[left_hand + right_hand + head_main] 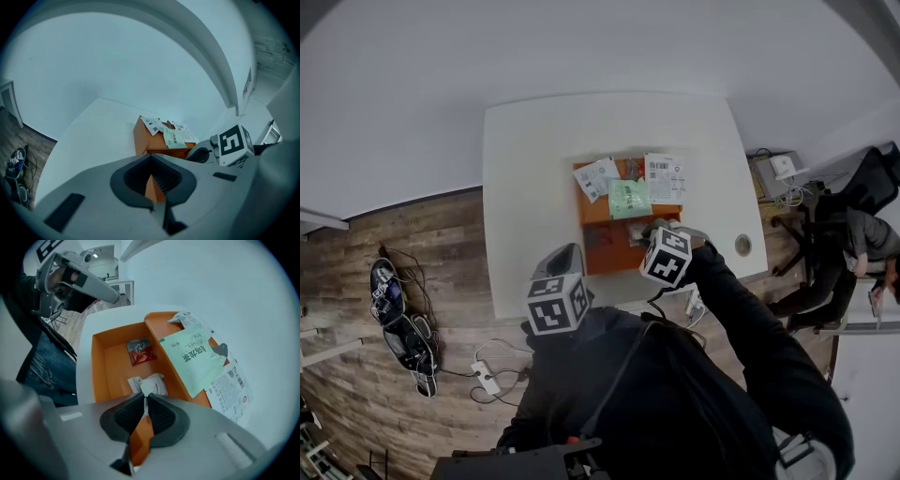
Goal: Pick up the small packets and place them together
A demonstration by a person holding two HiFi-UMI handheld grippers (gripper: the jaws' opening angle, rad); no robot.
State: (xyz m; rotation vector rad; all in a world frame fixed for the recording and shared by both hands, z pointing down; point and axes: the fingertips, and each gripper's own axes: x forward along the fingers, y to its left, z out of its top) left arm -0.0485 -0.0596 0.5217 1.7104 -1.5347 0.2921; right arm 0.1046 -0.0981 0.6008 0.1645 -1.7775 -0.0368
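An orange two-part tray [605, 253] sits on the white table [534, 187]. Over its far part lie a green packet [190, 357], a white barcoded packet [229, 385] and another white one [186, 319]. The near compartment holds a red packet [140, 351] and a small white packet [152, 384]. My right gripper [145, 398] points steeply down into that compartment, jaws almost together, pinching the white packet's near edge. My left gripper [151, 155] hangs shut and empty over the table's near left, short of the tray [143, 140].
A round cable hole [742, 246] sits near the table's right edge. A seated person [862, 239] and a desk are to the right. Shoes [398, 314] and a power strip [485, 377] lie on the wooden floor at the left.
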